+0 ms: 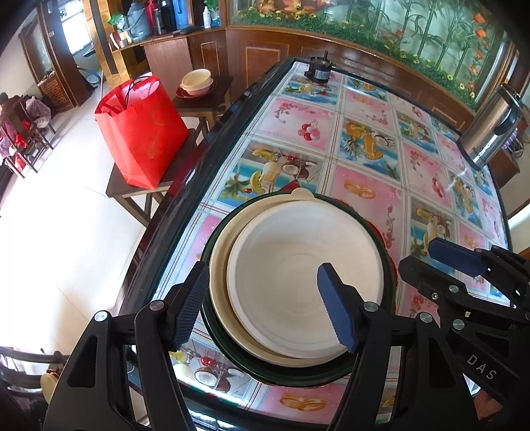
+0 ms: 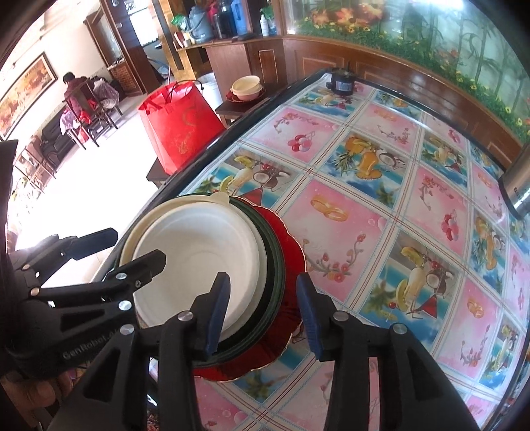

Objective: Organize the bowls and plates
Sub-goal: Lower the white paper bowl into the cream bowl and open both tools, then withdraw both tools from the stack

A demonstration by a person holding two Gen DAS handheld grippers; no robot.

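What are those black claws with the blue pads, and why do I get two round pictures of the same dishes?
The claws are two hand-held grippers; a person carries one in each hand. Each has a wide-angle camera looking along its fingers, so one picture comes from the left gripper and one from the right gripper. On the table sits a stack: a white bowl inside a cream bowl, in a dark green dish, on a red plate. Both grippers stand open around the stack's rim and hold nothing. A metal jug stands farther back.

You get bright daylight from the window (image 1: 74, 26); the floor (image 1: 66, 232) blows out white. Fisheye bends the edges, corners dark, focus sharp.
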